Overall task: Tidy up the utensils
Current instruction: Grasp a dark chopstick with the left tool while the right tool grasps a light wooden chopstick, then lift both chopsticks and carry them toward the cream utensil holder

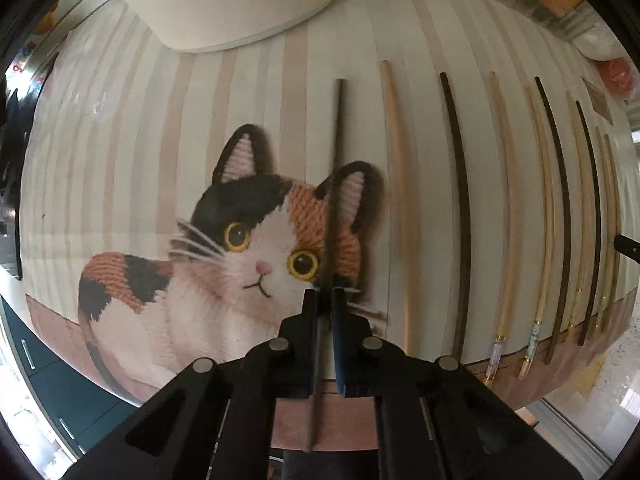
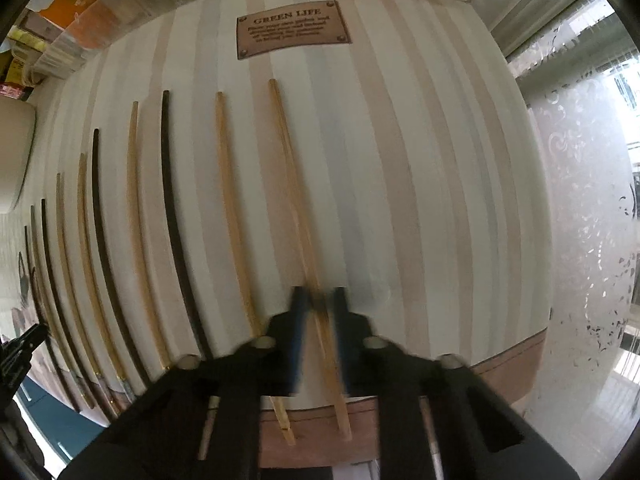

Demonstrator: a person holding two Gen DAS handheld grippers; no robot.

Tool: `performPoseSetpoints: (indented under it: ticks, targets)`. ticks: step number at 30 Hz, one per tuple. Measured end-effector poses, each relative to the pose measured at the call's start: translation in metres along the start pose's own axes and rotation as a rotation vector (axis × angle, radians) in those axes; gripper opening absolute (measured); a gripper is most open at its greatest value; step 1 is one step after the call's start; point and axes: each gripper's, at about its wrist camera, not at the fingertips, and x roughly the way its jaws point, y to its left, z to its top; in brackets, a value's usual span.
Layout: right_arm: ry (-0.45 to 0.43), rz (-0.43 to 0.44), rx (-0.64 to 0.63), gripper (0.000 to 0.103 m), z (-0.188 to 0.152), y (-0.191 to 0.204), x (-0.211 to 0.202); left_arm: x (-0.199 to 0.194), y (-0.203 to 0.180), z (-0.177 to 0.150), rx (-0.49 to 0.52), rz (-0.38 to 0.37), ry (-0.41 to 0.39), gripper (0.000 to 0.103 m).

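Left tool (image 1: pixel 325 294) is pinching the dark chopstick (image 1: pixel 338 128) lying over the cat print, right tool (image 2: pixel 320 300) is clamping a pale chopstick (image 2: pixel 286 152) at the row's end, both low on the desk's striped mat (image 2: pixel 420 200), likely pairing sticks by colour.

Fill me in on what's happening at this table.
A person is sorting chopsticks laid out in a row on a striped mat with a cat picture. The left gripper is shut on a dark chopstick at one end of the row. The right gripper is shut on a light wooden chopstick at the other end. A pale container sits beyond the mat.
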Motion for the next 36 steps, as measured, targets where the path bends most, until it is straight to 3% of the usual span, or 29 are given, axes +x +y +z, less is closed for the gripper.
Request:
performPoseSetpoints:
  ticks: [6,10,16,26,27,31,36]
  targets:
    - [0.059,0.098,0.041,0.008,-0.022,-0.006,-0.004,-0.009,0.023,0.013,-0.103,-0.038,-0.009,0.004]
    - [0.076,0.117,0.069,0.008,-0.021,-0.014,0.002,-0.009,0.029,0.020,-0.092,-0.036,0.008,0.007]
    - [0.107,0.110,0.052,0.008,-0.012,-0.017,0.010,-0.005,0.026,0.023,-0.093,-0.044,0.051,0.012]
    - [0.108,0.060,0.020,0.009,0.004,0.000,0.005,0.004,0.017,0.014,-0.067,-0.039,0.035,0.012]
    - [0.109,0.058,0.020,0.009,0.004,0.002,0.004,0.003,0.016,-0.003,-0.068,-0.037,0.027,0.012]
    - [0.110,0.058,0.024,0.009,0.005,0.007,0.002,-0.002,0.024,-0.013,-0.127,-0.019,-0.023,0.015]
    - [0.103,0.049,0.022,0.009,0.001,0.011,0.006,0.000,0.033,-0.015,-0.129,-0.034,0.003,0.015]
